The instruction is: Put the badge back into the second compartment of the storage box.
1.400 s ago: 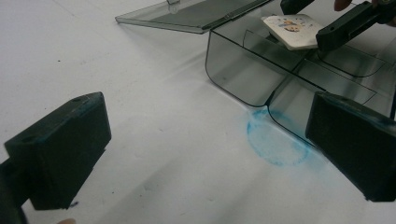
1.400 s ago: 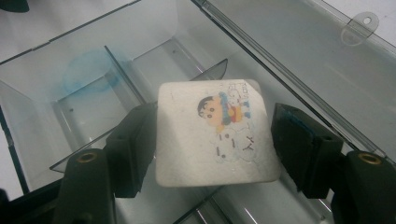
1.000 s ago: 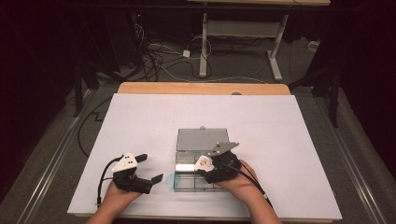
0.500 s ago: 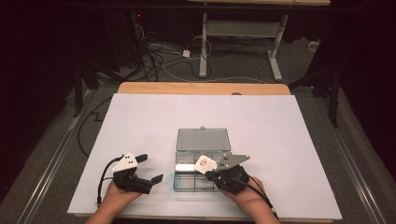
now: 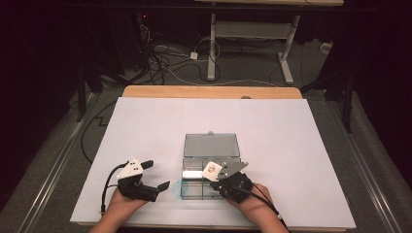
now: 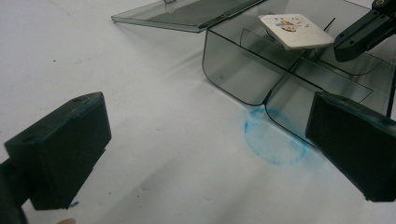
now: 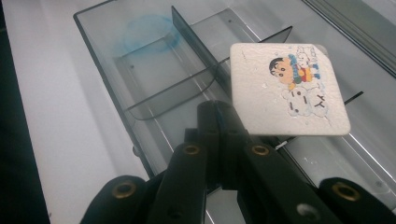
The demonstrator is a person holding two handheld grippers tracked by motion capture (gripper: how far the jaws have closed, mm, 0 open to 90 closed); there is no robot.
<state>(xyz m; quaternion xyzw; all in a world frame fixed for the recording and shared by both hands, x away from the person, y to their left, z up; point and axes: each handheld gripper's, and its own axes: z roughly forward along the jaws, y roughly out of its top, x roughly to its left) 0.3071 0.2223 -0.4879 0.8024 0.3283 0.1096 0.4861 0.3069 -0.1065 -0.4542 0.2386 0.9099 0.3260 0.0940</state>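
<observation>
My right fingers now clamp the cartoon tile

A second ago my right gripper [image 5: 217, 171] was open; it has just closed on the white tile [image 7: 287, 88], held above the clear box [image 5: 194, 187]. My left gripper [image 5: 156, 175] sits unmoved, fingers spread, on the worktop [image 5: 291, 131].

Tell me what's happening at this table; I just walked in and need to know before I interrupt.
A person is working at a white table with a gripper in each hand. The right gripper is shut on the edge of a small white square tile with a cartoon picture, holding it above a clear plastic box with dividers. The box's lid lies open behind it. The left gripper rests beside the box, jaws open and empty, near a blue ring mark on the table.
</observation>
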